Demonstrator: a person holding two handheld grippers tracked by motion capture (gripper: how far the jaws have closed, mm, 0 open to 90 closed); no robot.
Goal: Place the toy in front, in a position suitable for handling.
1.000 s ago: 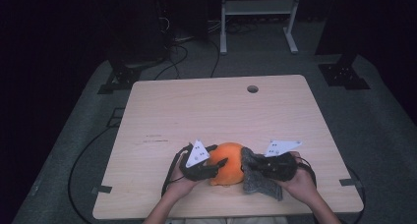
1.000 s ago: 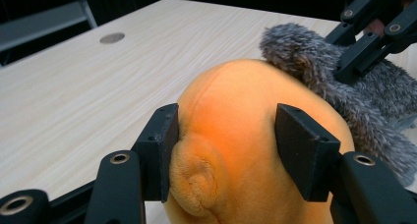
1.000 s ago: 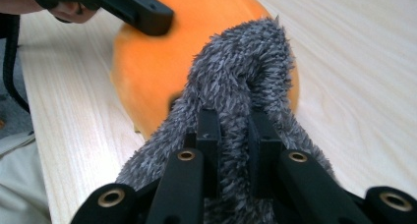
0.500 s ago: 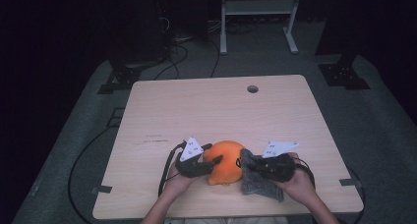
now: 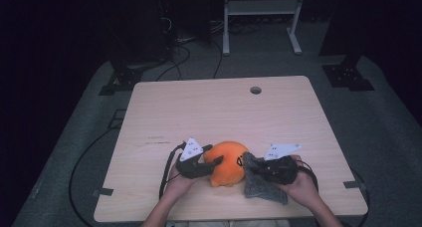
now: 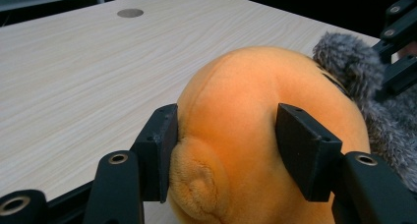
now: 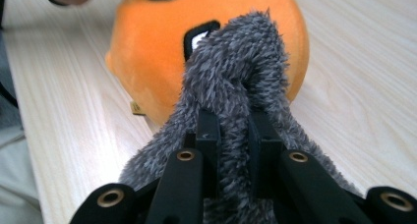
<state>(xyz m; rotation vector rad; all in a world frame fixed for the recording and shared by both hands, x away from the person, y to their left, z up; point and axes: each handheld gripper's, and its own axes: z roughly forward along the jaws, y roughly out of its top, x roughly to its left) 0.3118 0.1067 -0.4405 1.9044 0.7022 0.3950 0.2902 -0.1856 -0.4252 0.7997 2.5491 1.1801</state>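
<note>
A pale wood table with a round hole is set on grey carpet in a dark room. Near its front edge, an orange plush is clamped by the left gripper; grey cloth is pinched by the right gripper.

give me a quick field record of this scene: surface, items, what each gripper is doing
surface: light wooden table with a round hole near its far edge
main item: orange plush toy at the near edge
second item: grey fuzzy cloth against the toy's right side
left gripper: jaws pressed on the toy's sides
right gripper: shut on a fold of the cloth, held up to the toy
hands: both at the near edge
</note>
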